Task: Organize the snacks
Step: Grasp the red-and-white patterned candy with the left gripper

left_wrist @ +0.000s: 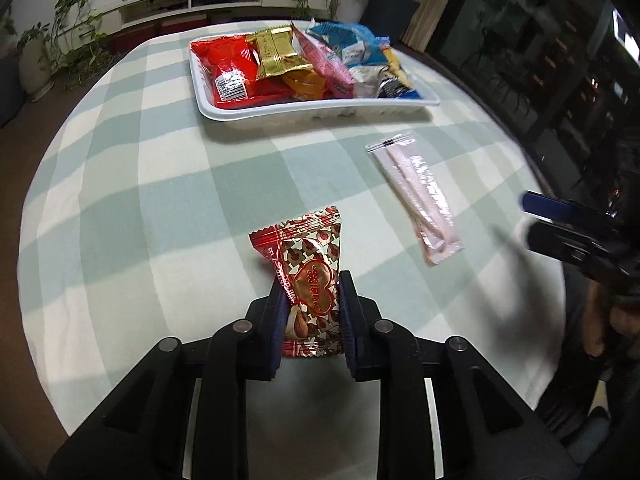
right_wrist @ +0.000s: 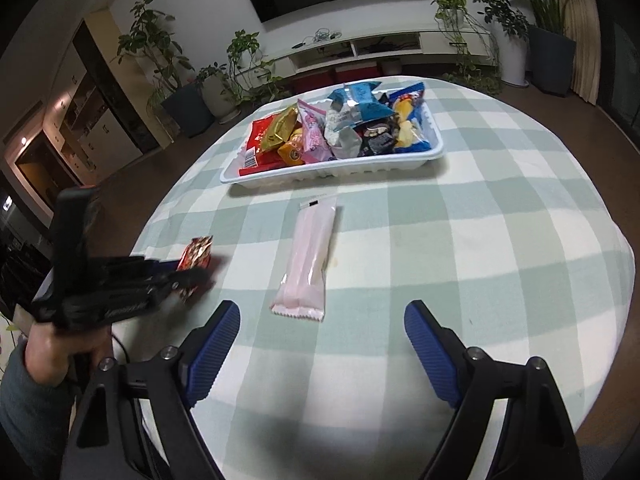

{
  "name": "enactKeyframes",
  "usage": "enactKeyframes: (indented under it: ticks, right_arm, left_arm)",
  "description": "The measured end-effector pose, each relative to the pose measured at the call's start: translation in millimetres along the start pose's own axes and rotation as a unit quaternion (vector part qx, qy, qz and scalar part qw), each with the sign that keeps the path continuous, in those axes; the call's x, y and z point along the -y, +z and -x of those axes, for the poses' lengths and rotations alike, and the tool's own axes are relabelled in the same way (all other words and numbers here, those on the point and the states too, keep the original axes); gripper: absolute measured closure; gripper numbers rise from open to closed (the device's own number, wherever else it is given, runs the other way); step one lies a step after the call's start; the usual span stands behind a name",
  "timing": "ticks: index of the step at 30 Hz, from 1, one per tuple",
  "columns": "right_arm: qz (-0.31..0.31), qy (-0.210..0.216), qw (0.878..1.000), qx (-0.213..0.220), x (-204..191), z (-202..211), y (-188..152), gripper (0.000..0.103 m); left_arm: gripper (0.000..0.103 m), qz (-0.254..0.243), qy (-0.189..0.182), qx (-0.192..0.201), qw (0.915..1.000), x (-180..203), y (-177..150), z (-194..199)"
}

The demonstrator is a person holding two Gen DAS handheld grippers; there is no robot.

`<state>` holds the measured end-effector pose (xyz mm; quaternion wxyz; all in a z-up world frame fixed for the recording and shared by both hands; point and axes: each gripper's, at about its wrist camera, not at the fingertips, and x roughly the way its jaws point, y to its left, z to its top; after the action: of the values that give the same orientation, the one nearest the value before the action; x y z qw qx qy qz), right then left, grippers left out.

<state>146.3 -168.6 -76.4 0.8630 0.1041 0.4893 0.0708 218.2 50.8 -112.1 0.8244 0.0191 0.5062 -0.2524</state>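
Left gripper [left_wrist: 312, 312]: jaws closed on red-and-silver nut snack [left_wrist: 306, 276], pads pressing both sides of packet; packet's far end sticks out past fingertips. Right gripper [right_wrist: 322, 320]: jaws wide, nothing between pads, hovering over cloth [right_wrist: 460, 240].

Landmark: white tray [right_wrist: 336, 168], at far side of table.
- Tray contents, left to right in right wrist view: red pack [right_wrist: 262, 132], gold pack [right_wrist: 280, 128], orange pack [right_wrist: 290, 152], pink pack [right_wrist: 314, 136], blue/silver bags [right_wrist: 352, 116], dark pack [right_wrist: 378, 142], yellow/blue pack [right_wrist: 408, 124]. Packs piled, overlapping, some above rim.
- Pink stick pack [right_wrist: 308, 260]: flat on cloth, on near side of tray, apart from it, lengthwise toward right gripper.
- Nut snack: near side of tray, well apart, left of stick pack.
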Motion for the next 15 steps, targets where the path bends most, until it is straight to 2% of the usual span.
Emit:
enactKeyframes:
  ticks: [3,8,9,15]
  right_arm:
    - [0.014,-0.008,1.0,-0.009,-7.6,-19.8,14.5,0.017]
    - [0.025,-0.024,0.998,-0.049,-17.1,-65.7,30.3,0.027]
    - [0.027,-0.029,0.998,-0.054,-18.9,-71.6,31.4,0.031]
    - [0.034,-0.053,0.996,-0.066,-25.7,-91.2,31.7,0.035]
  left_arm:
    - [0.082,0.031,-0.016,0.026,0.9991,2.8,-14.7,16.4]
    - [0.082,0.078,-0.018,0.061,0.9949,5.5,-40.5,35.8]
    - [0.082,0.082,-0.017,0.064,0.9944,6.9,-44.2,37.8]
    - [0.082,0.098,-0.022,0.064,0.9929,13.2,-60.2,34.1]
